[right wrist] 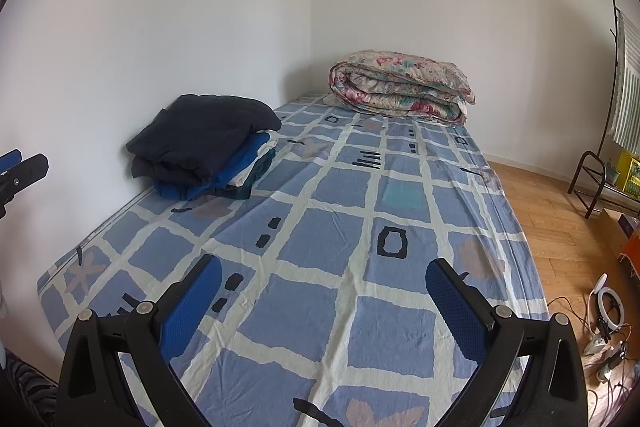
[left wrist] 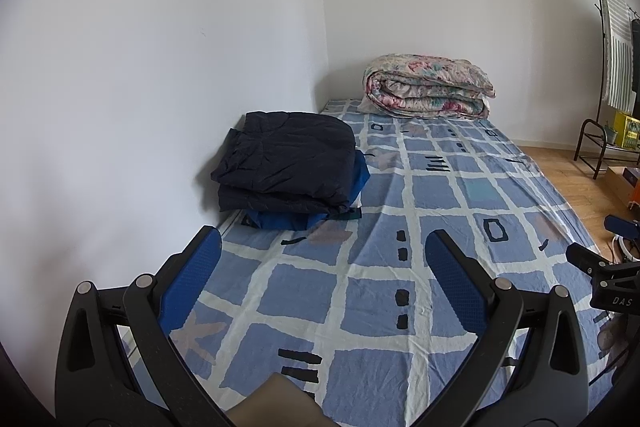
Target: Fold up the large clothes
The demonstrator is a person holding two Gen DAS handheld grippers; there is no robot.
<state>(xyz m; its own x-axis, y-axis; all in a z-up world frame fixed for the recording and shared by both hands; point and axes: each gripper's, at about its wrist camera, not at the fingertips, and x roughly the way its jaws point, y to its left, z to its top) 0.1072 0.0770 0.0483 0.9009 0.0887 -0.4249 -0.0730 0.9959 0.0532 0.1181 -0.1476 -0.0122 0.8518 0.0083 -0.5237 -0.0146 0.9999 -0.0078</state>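
The left gripper hangs over the near end of the bed with its blue-padded fingers spread wide and nothing between them; the right gripper does the same, fingers apart and empty, above the blue checked bedsheet. Only the left wrist view catches a tan object at the bottom edge, too cut off to identify, and the other gripper's black body at the right edge, printed with the letters "DAS". Only the right wrist view shows a white ring light and tangled cables on the wooden floor beside the bed. Farther along, against the left wall, sits the stack of folded clothes: a dark navy garment on top, blue and white pieces beneath. At the far end, by the corner, lies a rolled floral quilt. Beyond the bed at right stands a dark metal rack with a striped cloth draped from it
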